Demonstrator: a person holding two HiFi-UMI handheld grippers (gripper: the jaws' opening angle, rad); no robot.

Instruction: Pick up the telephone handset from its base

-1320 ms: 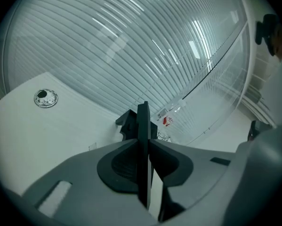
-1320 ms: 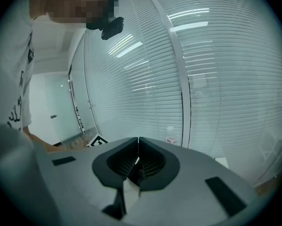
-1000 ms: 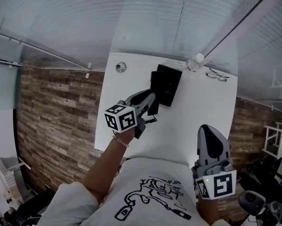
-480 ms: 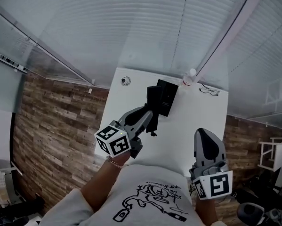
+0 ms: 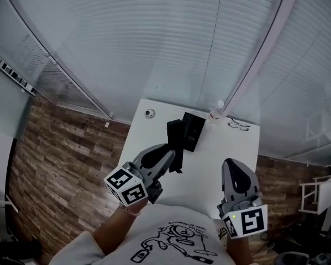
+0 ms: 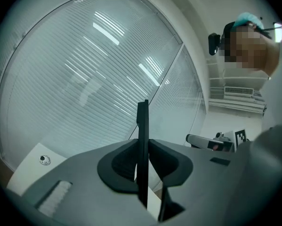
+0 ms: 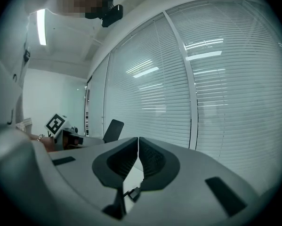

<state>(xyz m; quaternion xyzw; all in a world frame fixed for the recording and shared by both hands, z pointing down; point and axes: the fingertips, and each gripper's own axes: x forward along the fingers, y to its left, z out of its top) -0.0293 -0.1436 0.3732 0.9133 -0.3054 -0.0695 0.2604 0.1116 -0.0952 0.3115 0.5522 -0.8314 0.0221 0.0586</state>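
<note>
While the left gripper [image 5: 169,155] clamps the handset [image 5: 174,138], the right gripper [image 5: 231,166] is closed, empty; beyond them, base [image 5: 194,131] and bottle [image 5: 215,112] on the table [image 5: 234,148].

White table [image 5: 223,148] down there, a bottle [image 5: 215,111] at its far edge, glasses [image 5: 238,126] near it, small round object [image 5: 149,113] by the far-left corner.
</note>
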